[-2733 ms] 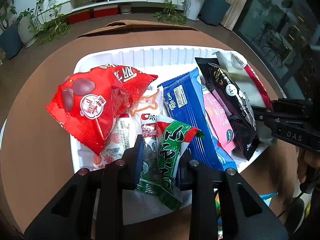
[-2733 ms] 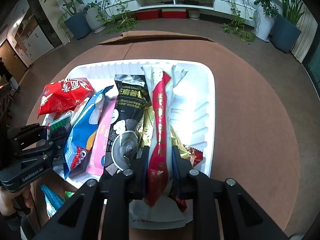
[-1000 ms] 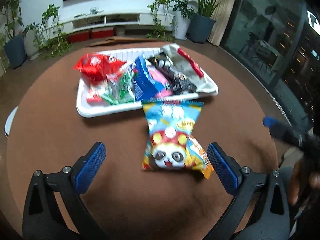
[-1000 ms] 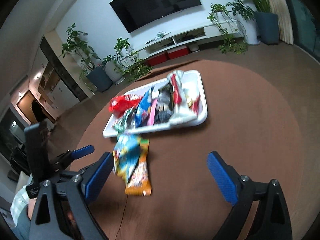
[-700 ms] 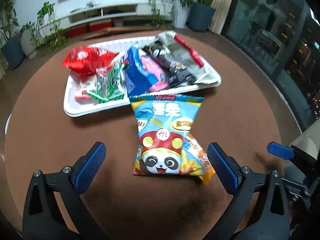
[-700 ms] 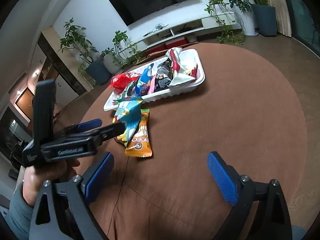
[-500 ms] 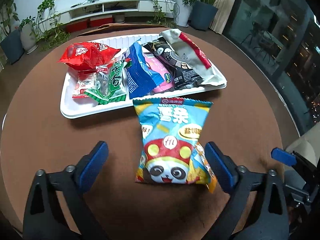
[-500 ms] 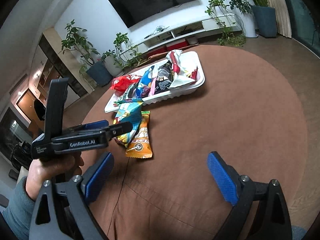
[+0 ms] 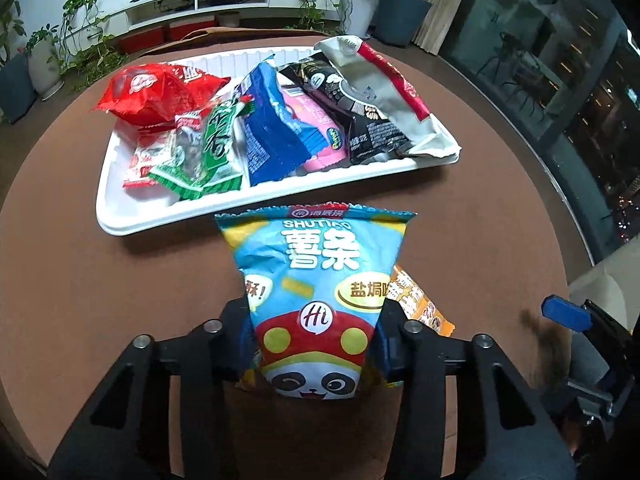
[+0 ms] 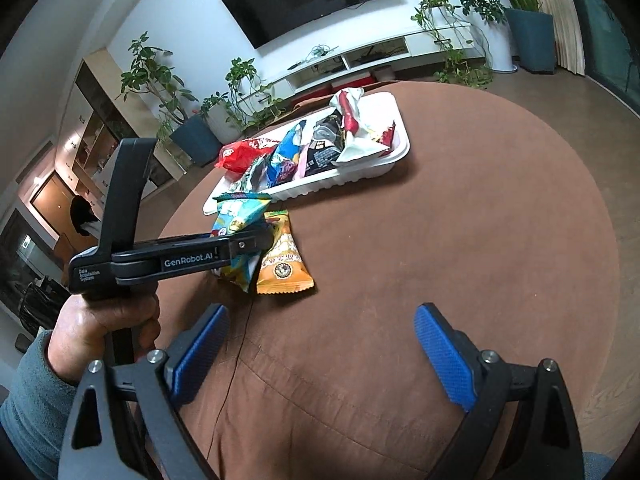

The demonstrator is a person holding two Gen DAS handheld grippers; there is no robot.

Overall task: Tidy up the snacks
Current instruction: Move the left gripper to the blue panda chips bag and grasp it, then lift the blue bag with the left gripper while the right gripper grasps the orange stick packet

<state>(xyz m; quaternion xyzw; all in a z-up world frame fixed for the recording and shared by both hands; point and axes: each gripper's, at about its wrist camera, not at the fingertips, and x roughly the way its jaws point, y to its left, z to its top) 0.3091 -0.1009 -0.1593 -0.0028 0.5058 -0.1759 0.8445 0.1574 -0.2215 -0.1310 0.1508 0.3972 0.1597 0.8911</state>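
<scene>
My left gripper [image 9: 314,340] is shut on a blue panda chip bag [image 9: 320,280], gripping its lower half on the brown table just in front of the white tray [image 9: 132,224]. An orange snack bag [image 9: 420,304] lies under it to the right. The tray holds several snack packets, among them a red bag [image 9: 156,92] and a blue packet [image 9: 268,132]. In the right wrist view the left gripper [image 10: 256,244] clamps the chip bag [image 10: 236,216] next to the orange bag [image 10: 282,264]. My right gripper [image 10: 320,352] is open and empty, low over the near table.
The round table has a brown cloth [image 10: 480,240]. The tray [image 10: 360,168] sits toward its far side. Potted plants [image 10: 528,12] and a white TV shelf [image 10: 360,60] stand behind. My right gripper's blue pad [image 9: 564,314] shows at the right table edge.
Both grippers let go of packets in the tray and drew back open. The left gripper then moved in and closed on the panda chip bag. The right gripper stays open.
</scene>
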